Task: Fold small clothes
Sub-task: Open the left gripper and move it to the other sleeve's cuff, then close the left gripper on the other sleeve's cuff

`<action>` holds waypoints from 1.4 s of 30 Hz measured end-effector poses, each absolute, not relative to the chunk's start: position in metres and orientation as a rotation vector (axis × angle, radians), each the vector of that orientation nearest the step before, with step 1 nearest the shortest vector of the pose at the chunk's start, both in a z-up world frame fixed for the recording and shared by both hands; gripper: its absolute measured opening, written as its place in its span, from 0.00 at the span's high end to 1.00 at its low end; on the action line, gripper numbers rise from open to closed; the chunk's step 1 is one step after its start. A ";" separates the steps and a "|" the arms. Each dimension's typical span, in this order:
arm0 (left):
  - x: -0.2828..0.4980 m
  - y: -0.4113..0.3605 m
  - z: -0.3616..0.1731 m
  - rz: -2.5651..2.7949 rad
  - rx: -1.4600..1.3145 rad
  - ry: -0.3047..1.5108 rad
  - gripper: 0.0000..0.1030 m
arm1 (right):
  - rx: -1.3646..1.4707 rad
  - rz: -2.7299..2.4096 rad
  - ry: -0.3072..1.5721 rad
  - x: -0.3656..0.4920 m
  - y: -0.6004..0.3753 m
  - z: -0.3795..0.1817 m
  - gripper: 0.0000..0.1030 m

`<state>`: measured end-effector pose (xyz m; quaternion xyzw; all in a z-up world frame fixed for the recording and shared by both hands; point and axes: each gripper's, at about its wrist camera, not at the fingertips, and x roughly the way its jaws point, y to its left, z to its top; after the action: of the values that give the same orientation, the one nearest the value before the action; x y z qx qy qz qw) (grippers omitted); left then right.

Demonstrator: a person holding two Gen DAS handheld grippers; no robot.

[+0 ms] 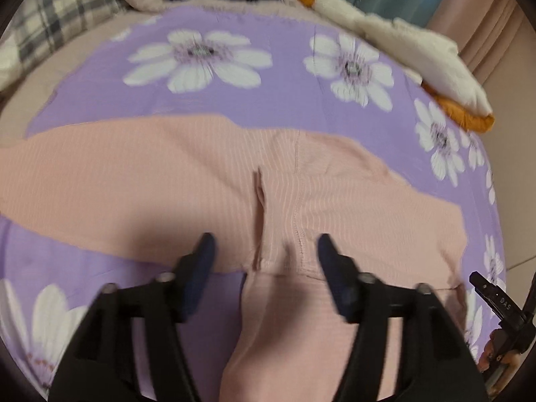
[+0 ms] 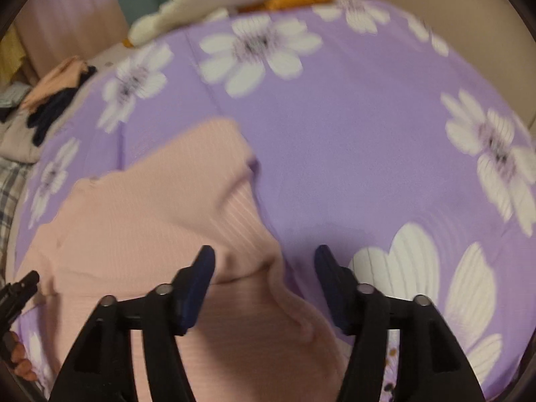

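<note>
A pink ribbed garment [image 1: 187,181] lies spread on a purple bedsheet with white flowers [image 1: 268,100]. My left gripper [image 1: 264,251] hovers above its middle seam with the jaws open and nothing pinched between them. In the right wrist view the same pink garment [image 2: 150,227] fills the lower left, its rounded edge bulging up between the fingers. My right gripper [image 2: 264,261] is open over that edge and the pads do not press on the cloth. The other gripper's black tip [image 1: 495,301] shows at the right edge of the left wrist view.
A white and orange plush toy [image 1: 418,50] lies at the far side of the bed. Dark and peach folded clothes [image 2: 57,93] sit on a beige cushion, beside a plaid pillow [image 1: 57,23]. The purple flowered bedsheet [image 2: 368,134] stretches to the right of the garment.
</note>
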<state>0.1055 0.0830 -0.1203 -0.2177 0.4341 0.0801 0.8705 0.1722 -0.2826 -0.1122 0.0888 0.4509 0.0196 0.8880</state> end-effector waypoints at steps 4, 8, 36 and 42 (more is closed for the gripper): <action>0.078 0.092 -0.097 0.177 -0.469 0.850 0.21 | 0.170 0.113 0.856 0.151 -0.271 -0.081 0.29; 0.056 0.106 -0.084 0.211 -0.494 0.806 0.15 | 0.154 0.183 0.784 0.132 -0.255 -0.056 0.24; -0.002 0.287 -0.162 0.544 -0.983 0.725 0.26 | 0.103 0.290 0.810 0.113 -0.190 -0.068 0.13; 0.007 0.312 -0.164 0.584 -0.997 0.662 0.44 | 0.115 0.266 0.822 0.116 -0.193 -0.072 0.13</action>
<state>0.0071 0.3123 -0.1639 -0.4624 0.3073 0.2710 0.7863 0.1162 -0.1932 -0.0724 0.0558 0.3982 0.1289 0.9065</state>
